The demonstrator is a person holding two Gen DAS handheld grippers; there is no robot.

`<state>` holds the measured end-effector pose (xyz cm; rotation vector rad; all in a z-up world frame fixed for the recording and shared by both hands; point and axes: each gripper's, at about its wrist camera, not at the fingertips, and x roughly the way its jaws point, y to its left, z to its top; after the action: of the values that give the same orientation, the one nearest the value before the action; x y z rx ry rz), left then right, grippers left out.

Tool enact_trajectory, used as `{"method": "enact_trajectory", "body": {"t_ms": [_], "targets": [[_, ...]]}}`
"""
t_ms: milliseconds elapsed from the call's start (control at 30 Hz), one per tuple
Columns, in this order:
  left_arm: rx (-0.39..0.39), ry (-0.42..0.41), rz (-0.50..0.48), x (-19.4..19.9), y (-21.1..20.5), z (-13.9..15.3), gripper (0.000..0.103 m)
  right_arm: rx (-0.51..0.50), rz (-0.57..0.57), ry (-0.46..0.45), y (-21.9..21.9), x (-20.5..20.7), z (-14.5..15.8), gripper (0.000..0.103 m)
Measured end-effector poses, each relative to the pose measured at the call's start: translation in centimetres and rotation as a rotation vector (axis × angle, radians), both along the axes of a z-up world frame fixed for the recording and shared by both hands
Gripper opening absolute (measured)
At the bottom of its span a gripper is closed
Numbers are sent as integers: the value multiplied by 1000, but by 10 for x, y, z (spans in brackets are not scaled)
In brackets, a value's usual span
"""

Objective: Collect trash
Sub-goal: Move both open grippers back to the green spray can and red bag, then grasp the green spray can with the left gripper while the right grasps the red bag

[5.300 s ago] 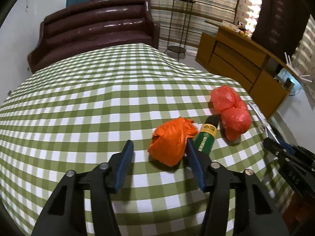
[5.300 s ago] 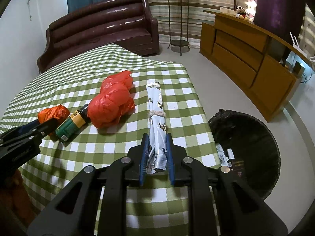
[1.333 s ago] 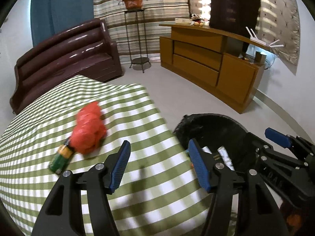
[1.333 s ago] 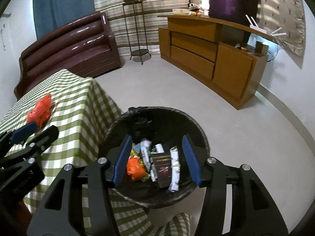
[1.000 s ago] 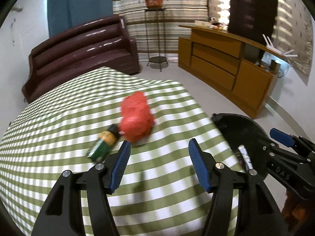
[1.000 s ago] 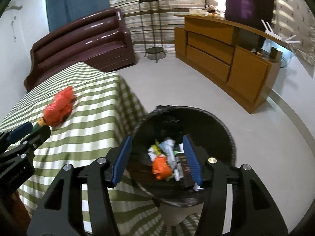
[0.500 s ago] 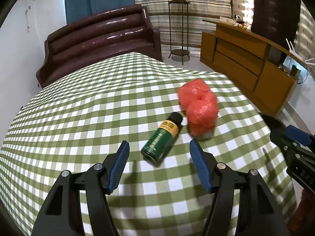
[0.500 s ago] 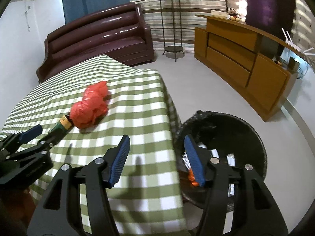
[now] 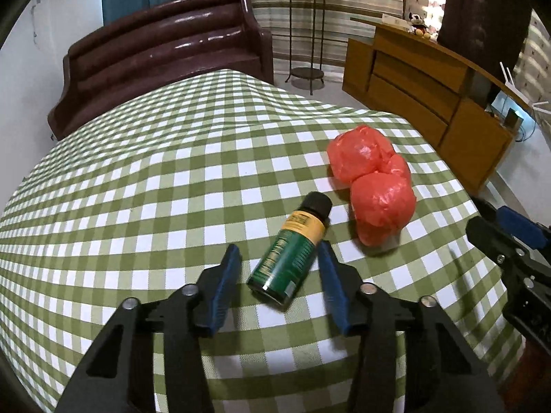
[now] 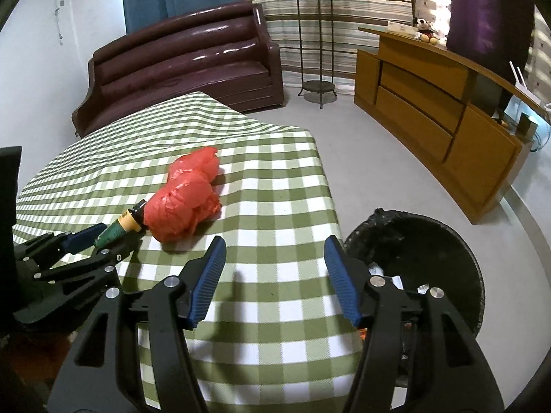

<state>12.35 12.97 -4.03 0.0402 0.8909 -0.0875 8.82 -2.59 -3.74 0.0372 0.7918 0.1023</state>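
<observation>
A green bottle [image 9: 291, 254] with a black cap and yellow band lies on its side on the green-checked table [image 9: 155, 179]. My left gripper [image 9: 278, 251] straddles it, jaws closing; a gap shows at the left pad. A red plastic bag [image 9: 372, 186] lies just beyond the bottle, to the right. In the right wrist view the bag [image 10: 186, 203] touches the bottle's cap end [image 10: 124, 225], where the left gripper [image 10: 100, 237] sits. My right gripper [image 10: 275, 244] hangs open and empty over the table's near right corner [image 10: 292, 309].
A black lined trash bin [image 10: 430, 251] with several pieces of rubbish stands on the floor right of the table. A dark brown sofa [image 10: 186, 65] is behind the table, with a wooden cabinet [image 10: 430, 96] and a plant stand [image 10: 316, 34] at the back right.
The left gripper swung from the bin side back over the table, dropped to the green bottle and narrowed its jaws around it. The right gripper's view shifted from the bin to the table corner.
</observation>
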Motion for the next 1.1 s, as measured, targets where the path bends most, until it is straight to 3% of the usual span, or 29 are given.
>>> {"method": "enact_trajectory", "body": {"t_ms": [167, 300, 600, 1000, 1067, 1100], "targets": [[8, -11, -4, -3, 3, 0, 25, 3, 22, 2, 12, 6, 3, 59], [-6, -13, 12, -4, 11, 0, 25, 3, 39, -14, 23, 9, 8, 65], [-13, -28, 74, -9, 43, 2, 25, -5, 87, -30, 53, 23, 14, 65], [-7, -45, 152, -8, 80, 5, 25, -63, 125, 50, 87, 57, -4, 66], [-9, -45, 154, -6, 80, 5, 25, -69, 118, 52, 87, 58, -6, 61], [-10, -44, 154, -6, 80, 4, 25, -71, 119, 57, 87, 59, -7, 52]]}}
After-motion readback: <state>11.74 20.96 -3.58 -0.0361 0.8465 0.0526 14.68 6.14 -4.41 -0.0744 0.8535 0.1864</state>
